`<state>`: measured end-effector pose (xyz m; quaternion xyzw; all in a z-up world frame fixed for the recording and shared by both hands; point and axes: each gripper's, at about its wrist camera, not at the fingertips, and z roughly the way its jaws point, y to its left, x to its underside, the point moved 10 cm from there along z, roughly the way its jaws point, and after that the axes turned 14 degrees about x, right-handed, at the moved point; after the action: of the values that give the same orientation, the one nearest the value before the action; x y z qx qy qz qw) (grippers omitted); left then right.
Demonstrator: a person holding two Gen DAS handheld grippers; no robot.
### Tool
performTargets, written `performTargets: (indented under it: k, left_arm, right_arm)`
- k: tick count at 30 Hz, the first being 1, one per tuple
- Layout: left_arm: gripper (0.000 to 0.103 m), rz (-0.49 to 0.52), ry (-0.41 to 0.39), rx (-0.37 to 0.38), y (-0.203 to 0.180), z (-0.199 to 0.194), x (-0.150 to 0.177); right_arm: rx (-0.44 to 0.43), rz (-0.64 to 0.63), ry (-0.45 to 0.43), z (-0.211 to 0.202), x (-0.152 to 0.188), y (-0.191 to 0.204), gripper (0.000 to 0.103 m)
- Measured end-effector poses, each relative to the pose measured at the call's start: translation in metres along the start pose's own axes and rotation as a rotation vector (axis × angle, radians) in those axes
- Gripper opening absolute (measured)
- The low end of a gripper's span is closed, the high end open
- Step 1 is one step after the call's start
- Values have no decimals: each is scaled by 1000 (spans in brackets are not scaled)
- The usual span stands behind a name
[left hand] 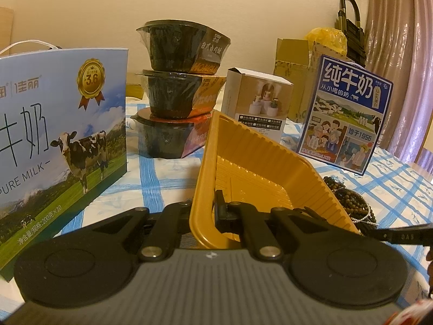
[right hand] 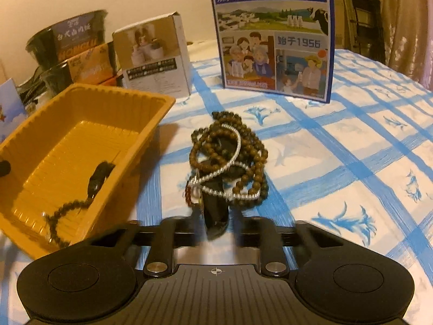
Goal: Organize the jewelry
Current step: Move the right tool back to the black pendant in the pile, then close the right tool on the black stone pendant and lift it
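On the blue-checked tablecloth [right hand: 338, 146], a yellow ribbed tray [right hand: 81, 146] is held tilted by its near rim, which is clamped between the closed fingers of the left gripper [left hand: 209, 214]. In the right wrist view one dark bead strand [right hand: 78, 203] is already seen lying on the tray floor, toward 8 o'clock of the frame. The remaining jewelry, a tangled heap of brown bead strands [right hand: 230, 159] crossed by a white pearl-like string [right hand: 230, 168], is seen on the cloth just right of the tray, near the picture's centre. The right gripper [right hand: 216, 216] is pointed down into this heap from 6 o'clock; its fingers are drawn narrow, and beads are draped around them, though whether a strand is actually pinched cannot be told. The step in hand is judged to be the picking of a further strand from the heap. For the next move, a secure pinch on one strand is called for, followed by a lift clear of the tangle and a carry toward 9 o'clock over the tray rim; snagging of neighbouring strands is to be expected.
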<state>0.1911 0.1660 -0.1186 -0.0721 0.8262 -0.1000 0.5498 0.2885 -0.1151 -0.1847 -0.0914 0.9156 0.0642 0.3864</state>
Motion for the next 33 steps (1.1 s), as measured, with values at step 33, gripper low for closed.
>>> performTargets:
  k: [33]
  left_arm:
    - [5,0,-2,3,-2,-1,1]
  right_arm:
    - [11,-215,57,-14,28,18,22]
